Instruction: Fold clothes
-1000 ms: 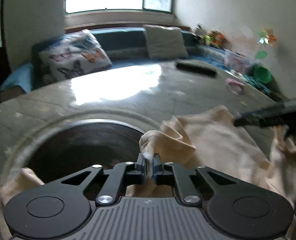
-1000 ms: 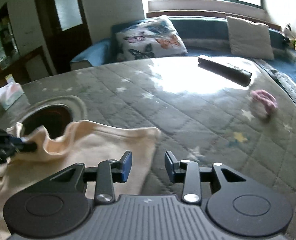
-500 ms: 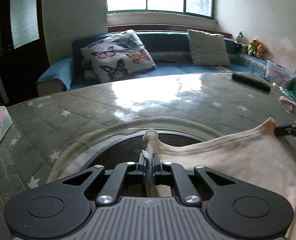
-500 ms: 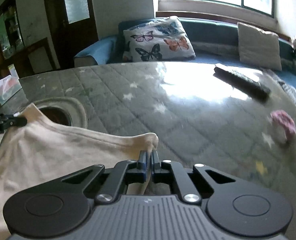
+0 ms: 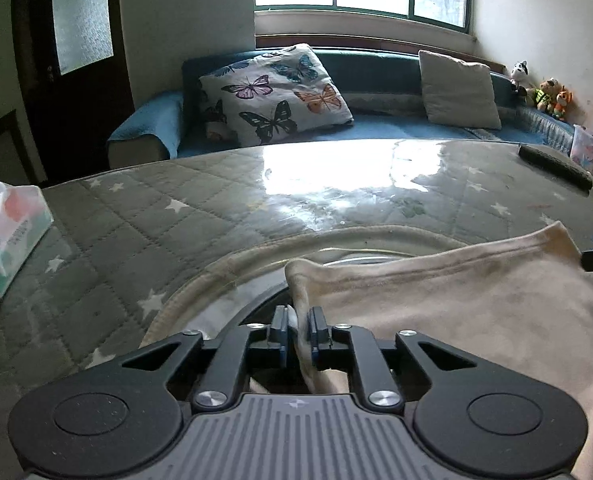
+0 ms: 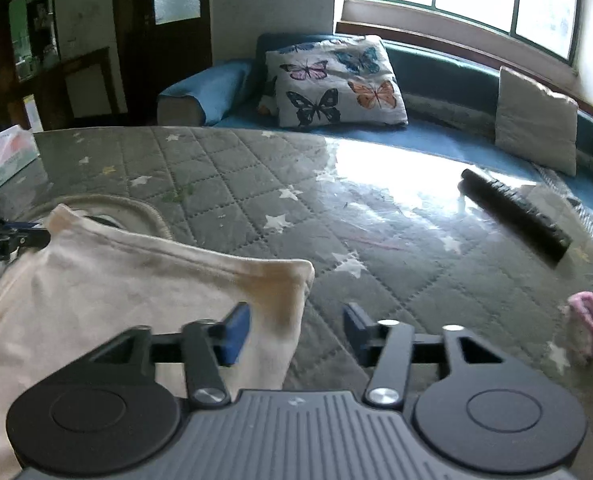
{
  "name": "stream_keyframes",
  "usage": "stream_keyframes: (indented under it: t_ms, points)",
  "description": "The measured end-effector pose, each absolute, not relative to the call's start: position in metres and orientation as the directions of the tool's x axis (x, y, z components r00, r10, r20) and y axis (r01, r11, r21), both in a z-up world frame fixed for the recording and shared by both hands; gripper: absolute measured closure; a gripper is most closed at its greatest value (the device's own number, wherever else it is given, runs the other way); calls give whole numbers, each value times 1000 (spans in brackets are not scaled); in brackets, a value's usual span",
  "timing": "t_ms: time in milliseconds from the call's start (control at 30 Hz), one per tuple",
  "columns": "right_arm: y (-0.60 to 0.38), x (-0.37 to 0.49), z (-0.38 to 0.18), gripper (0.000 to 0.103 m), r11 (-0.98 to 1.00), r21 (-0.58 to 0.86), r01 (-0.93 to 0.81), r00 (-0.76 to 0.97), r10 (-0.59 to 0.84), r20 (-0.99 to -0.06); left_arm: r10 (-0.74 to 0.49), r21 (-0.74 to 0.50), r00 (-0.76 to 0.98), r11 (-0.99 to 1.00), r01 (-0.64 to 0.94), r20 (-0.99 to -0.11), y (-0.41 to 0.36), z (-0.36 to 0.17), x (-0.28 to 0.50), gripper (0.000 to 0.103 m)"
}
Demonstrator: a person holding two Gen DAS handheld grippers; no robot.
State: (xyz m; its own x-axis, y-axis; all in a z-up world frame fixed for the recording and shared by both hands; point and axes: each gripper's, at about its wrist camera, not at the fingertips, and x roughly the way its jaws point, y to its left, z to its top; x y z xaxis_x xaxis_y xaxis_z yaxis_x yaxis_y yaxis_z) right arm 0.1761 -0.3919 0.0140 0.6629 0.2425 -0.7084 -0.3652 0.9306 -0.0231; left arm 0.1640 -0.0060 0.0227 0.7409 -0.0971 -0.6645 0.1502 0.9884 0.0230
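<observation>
The left claw (image 5: pixel 298 326) has just been opening, its jaws slightly parted with a corner of the cream garment (image 5: pixel 476 300) between them. The right claw (image 6: pixel 296 330) has also just been opening and stands wide, the garment's other corner lying loose between its jaws on the quilted counter (image 6: pixel 256 184).

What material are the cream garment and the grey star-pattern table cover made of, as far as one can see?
Cream garment: soft matte knit, probably cotton jersey; it drapes limply and has a stitched hem. Table cover: quilted fabric with diamond stitching; a glossy transparent layer, likely plastic sheet or glass, seems to lie over it, since it mirrors the window.
</observation>
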Motion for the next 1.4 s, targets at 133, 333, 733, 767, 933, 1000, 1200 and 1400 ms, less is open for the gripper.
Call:
stream_keyframes:
  t_ms: [133, 333, 733, 767, 933, 1000, 1200, 1400]
  points:
    - [-403, 147, 29, 16, 926, -42, -374, 674, 241, -699, -102, 39, 756, 985, 166, -647, -12, 35, 137, 54]
    - [-420, 89, 37, 0, 942, -53, -332, 696, 206, -688, -155, 36, 763, 973, 227, -627, -33, 52, 82, 35]
    - [-487, -17, 15, 0, 993, -19, -113, 720, 69, -691, -245, 124, 763, 912, 390, -599, -110, 56, -14, 21]
    - [-494, -23, 13, 0, 996, -13, -92, 721, 58, -691, -250, 136, 761, 904, 405, -598, -118, 54, -18, 20]
    - [-516, -40, 3, 0, 998, 21, -53, 716, 53, -697, -263, 150, 745, 887, 436, -613, -145, 43, -24, 18]
    - [-513, -40, 1, 0, 997, 28, -68, 718, 68, -693, -263, 152, 738, 884, 443, -621, -151, 38, -25, 18]
    - [-494, -34, -5, 0, 991, -67, -118, 733, 42, -679, -267, 174, 722, 863, 474, -639, -164, 27, -34, 18]
    - [-516, -29, -3, 0, 982, -189, -10, 769, -113, -630, -287, 196, 703, 831, 520, -650, -169, 20, -42, 17]
